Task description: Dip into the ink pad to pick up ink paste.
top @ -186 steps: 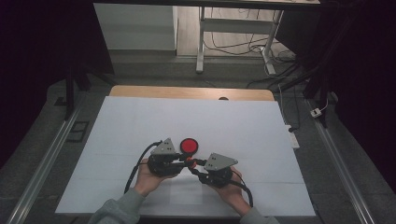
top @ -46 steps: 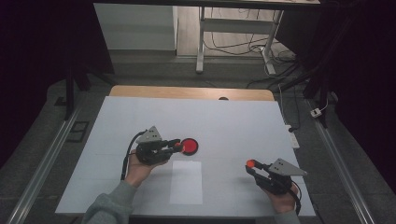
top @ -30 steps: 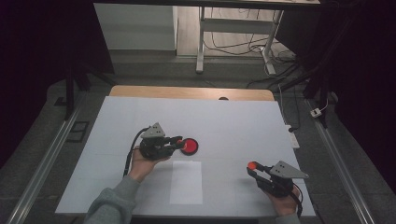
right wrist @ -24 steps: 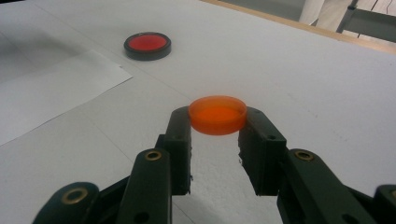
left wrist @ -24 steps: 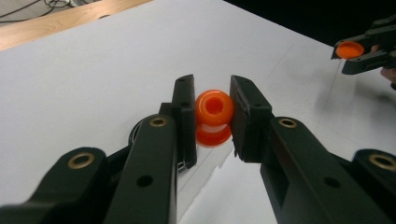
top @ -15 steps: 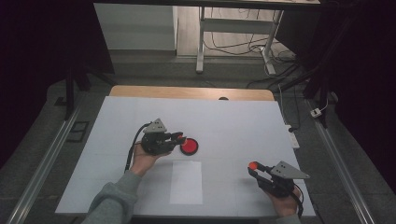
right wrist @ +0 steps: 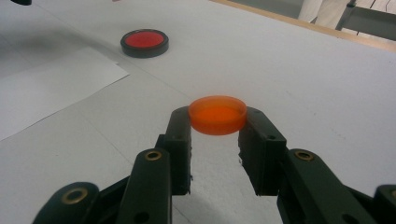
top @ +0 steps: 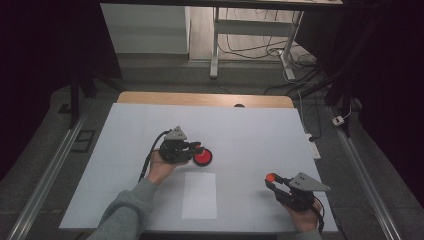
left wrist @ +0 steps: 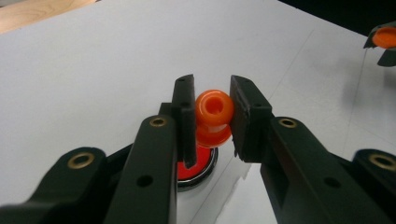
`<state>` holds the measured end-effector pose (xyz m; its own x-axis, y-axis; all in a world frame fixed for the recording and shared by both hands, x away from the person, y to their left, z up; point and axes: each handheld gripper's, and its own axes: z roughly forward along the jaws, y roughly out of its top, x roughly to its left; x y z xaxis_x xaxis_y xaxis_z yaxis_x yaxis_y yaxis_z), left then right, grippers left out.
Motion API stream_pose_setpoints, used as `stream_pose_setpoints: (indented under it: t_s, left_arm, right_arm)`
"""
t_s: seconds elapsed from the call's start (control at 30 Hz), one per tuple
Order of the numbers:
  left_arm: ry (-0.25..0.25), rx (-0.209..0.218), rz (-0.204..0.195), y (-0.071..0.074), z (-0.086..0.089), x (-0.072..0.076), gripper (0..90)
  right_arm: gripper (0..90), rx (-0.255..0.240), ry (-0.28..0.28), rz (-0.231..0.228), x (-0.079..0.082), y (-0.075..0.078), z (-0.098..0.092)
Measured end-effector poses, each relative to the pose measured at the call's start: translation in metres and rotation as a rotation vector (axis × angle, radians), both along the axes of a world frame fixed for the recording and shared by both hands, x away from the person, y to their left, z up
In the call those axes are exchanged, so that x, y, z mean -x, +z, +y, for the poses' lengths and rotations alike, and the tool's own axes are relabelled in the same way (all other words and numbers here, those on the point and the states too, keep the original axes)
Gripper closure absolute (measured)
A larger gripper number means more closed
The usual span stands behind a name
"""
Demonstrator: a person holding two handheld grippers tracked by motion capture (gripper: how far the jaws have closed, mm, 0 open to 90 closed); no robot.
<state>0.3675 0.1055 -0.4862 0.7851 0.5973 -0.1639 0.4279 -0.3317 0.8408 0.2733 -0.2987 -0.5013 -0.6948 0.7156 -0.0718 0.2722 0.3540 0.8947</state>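
nearest me, at the worktop's front right, my right gripper has its jaws closed on an orange cap, a flat disc held by its rim and kept level just above the white surface, well apart from everything else. a loose white sheet lies flat between my two hands. farther in and left of centre, my left gripper has its jaws shut on an orange bottle, a small piece gripped from both sides; its round open mouth faces along the jaws toward the camera, so i judge its long axis lies roughly level rather than upright, though i cannot tell the exact tilt. the bottle hangs directly over the near edge of the red disc, a dark-rimmed red round lying flat on the worktop, seemingly just clear of it; whether they touch i cannot tell. the relation that governs the coming move: the red disc lies straight below the left jaws, so the left hand is far nearer to it, while the cap sits off to the right, across the sheet.
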Motion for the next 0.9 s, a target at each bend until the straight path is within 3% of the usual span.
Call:
stream_pose_setpoints:
  t_s: [0.23,0.4,0.63,0.9]
  left_arm:
    - [0.003,-0.057,-0.024,0.003,-0.004,-0.007,72.2]
    - [-0.01,-0.088,-0.003,0.002,-0.012,-0.018,72.2]
    - [-0.003,-0.09,0.019,-0.005,-0.011,-0.024,72.1]
    - [-0.021,-0.076,0.018,-0.005,-0.01,-0.02,72.1]
  right_arm:
    - [64.4,-0.004,0.0,-0.003,0.001,0.001,0.0]
    - [64.4,-0.011,-0.006,-0.005,0.001,0.002,-0.002]
    - [64.4,-0.013,-0.006,-0.005,0.001,0.002,-0.002]
    - [64.5,-0.012,-0.01,-0.003,0.001,0.001,-0.002]
